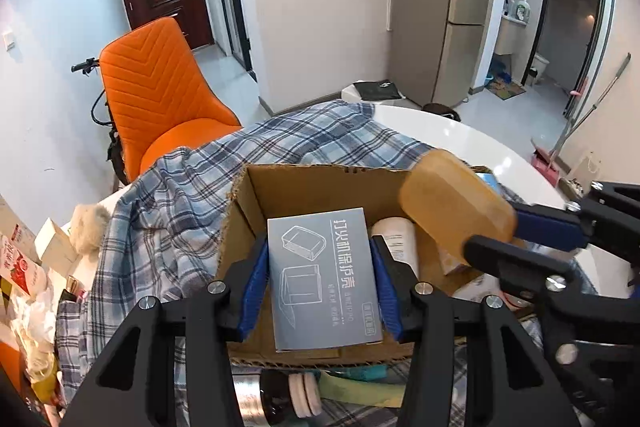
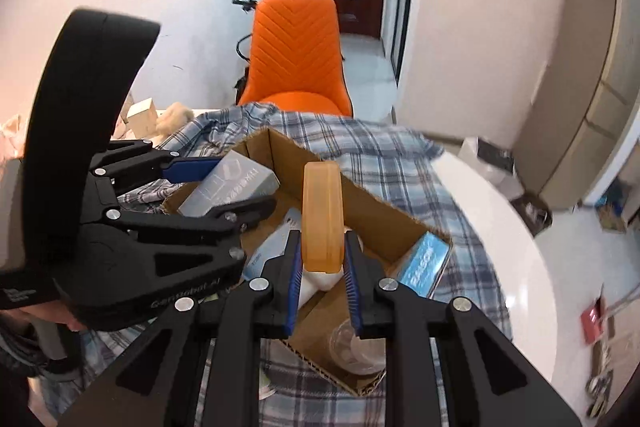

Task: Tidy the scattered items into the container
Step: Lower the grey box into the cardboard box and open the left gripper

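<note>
An open cardboard box (image 1: 316,179) (image 2: 384,203) sits on a plaid cloth on the white table. My left gripper (image 1: 320,267) is shut on a flat grey box with printed outlines (image 1: 324,279) and holds it over the box's near left part; it also shows in the right wrist view (image 2: 230,183). My right gripper (image 2: 322,259) is shut on an orange bar (image 2: 322,215) above the cardboard box's middle; the bar shows at the right in the left wrist view (image 1: 452,211). Inside lie a white tube (image 1: 396,239), a blue packet (image 2: 426,263) and a clear cup (image 2: 356,347).
The plaid cloth (image 1: 192,195) covers much of the table (image 2: 516,259). An orange chair (image 1: 160,99) stands beyond it. Small boxes, a fluffy ball (image 1: 90,227) and wrappers clutter the left edge. A metal flask (image 1: 256,399) and a yellow cloth lie in front of the box.
</note>
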Demonstrator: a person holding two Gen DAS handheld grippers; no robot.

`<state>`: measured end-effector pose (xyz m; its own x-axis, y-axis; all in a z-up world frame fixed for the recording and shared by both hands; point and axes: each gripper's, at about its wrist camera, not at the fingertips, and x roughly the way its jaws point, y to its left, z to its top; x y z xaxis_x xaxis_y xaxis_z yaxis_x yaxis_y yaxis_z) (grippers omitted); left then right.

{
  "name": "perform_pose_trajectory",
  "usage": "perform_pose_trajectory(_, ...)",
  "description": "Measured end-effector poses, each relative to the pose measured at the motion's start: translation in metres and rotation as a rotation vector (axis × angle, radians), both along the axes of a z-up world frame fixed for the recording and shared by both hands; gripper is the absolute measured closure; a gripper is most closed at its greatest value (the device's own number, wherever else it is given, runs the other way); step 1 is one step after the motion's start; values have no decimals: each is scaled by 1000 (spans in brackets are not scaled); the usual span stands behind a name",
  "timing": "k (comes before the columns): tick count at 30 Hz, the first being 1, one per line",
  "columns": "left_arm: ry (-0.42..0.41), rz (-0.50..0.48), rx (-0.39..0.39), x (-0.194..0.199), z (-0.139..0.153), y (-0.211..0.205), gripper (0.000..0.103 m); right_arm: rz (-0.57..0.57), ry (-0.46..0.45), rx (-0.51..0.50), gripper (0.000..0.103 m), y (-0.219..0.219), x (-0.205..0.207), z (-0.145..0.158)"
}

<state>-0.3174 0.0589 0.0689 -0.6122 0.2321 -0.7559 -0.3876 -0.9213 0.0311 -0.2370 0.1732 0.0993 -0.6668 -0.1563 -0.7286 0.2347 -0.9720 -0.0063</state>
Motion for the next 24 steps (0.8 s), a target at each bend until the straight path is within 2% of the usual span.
perform_pose_trajectory(4,-10,3,21,0,-3,0,52,-5,23,41,84,-4,4,-2)
perform_pose_trajectory(10,-41,21,3,2,-7,3,52,-18,1,67,84,-3,-4,-6)
perform_pose_trajectory(19,-90,50,-43,-7,-9,10,52,49,-176,124,84,4,-36,-15)
perform_pose_trajectory(24,-137,81,-74,-17,-15,12,52,83,-293,114,84,6,-48,-27)
